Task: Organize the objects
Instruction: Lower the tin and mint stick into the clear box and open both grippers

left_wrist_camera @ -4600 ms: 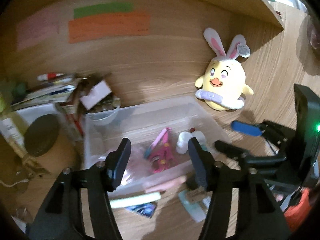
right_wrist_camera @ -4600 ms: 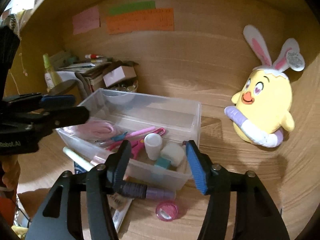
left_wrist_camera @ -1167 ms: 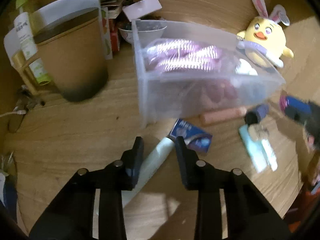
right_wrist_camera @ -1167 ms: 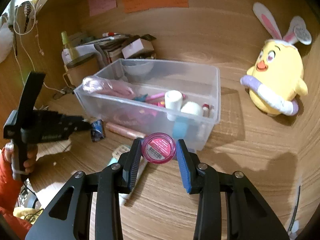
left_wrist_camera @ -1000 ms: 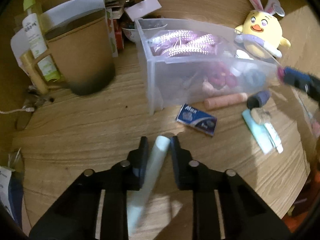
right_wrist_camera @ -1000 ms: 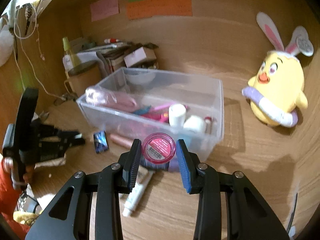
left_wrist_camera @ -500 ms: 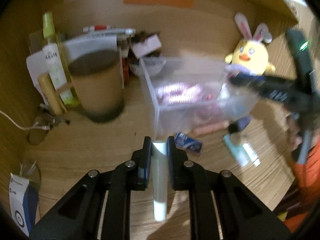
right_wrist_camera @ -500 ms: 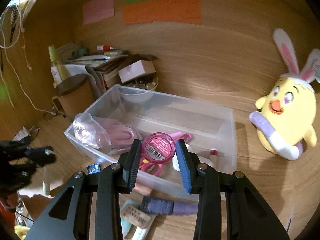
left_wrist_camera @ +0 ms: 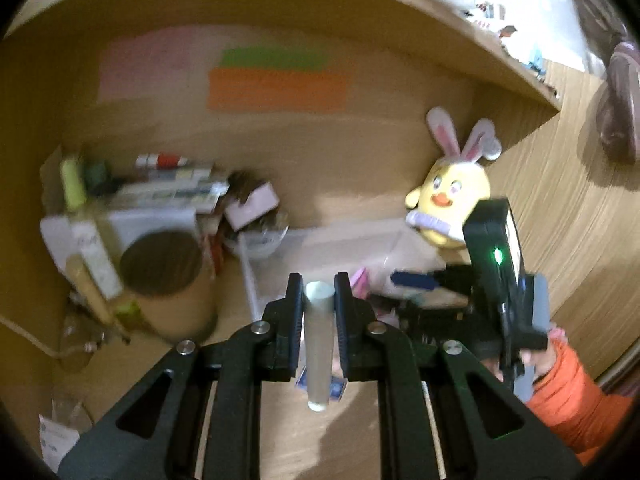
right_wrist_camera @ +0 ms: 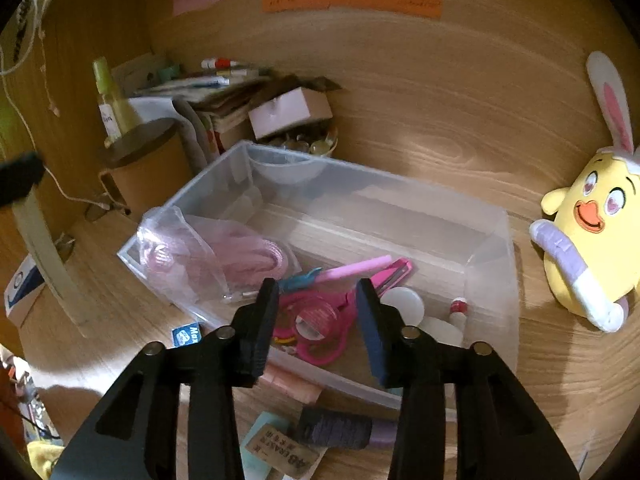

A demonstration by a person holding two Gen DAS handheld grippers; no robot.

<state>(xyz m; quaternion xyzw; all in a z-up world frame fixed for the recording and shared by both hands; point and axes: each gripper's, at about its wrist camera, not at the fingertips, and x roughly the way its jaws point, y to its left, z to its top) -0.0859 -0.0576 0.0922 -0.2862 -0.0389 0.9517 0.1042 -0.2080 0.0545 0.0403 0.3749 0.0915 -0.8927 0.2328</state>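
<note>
My left gripper (left_wrist_camera: 317,293) is shut on a pale green-white tube (left_wrist_camera: 318,340) and holds it upright above the desk. That tube also shows in the right wrist view (right_wrist_camera: 44,256) at the left edge. My right gripper (right_wrist_camera: 316,300) is open over the clear plastic bin (right_wrist_camera: 496,264). A round pink jar (right_wrist_camera: 314,318) lies in the bin below the open jaws, on pink scissors (right_wrist_camera: 320,344). The bin also holds a pink mesh bag (right_wrist_camera: 224,256) and small white pots (right_wrist_camera: 402,300). The right gripper shows in the left wrist view (left_wrist_camera: 416,280) over the bin.
A yellow bunny-eared plush (right_wrist_camera: 588,232) sits right of the bin. A brown cylinder can (right_wrist_camera: 148,164), books and a small box (right_wrist_camera: 288,112) stand at the back left. A purple-capped tube (right_wrist_camera: 340,428), a pink stick (right_wrist_camera: 292,384) and a card (right_wrist_camera: 280,452) lie before the bin.
My right gripper has opened and the pink jar has dropped into the bin. My left gripper has lifted the tube higher and turned towards the back wall.
</note>
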